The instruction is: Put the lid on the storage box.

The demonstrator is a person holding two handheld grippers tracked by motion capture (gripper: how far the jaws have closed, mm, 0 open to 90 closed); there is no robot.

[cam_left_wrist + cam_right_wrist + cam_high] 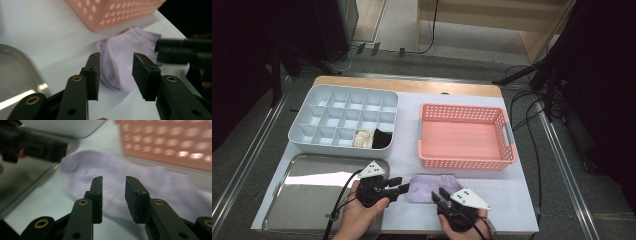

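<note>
A lilac sock [431, 184] lies flat on the white table just in front of the pink basket [466, 134]. My left gripper [403, 185] points at the sock's left end, jaws open, with the sock [117, 45] lying beyond and between them [116, 58]. My right gripper [438, 194] comes in from the sock's near edge, also open [113, 180], its jaws hovering over the fabric [112, 165]. Neither one is clamped on the cloth. Each gripper shows in the other's view: the right gripper [180, 48] and the left gripper [32, 145].
A white divided organizer [343, 120] stands at the back left, with a cream item [363, 139] and a black item [382, 139] in its near-right compartments. A metal tray [312, 190] lies front left, under the person's left hand. The basket looks empty.
</note>
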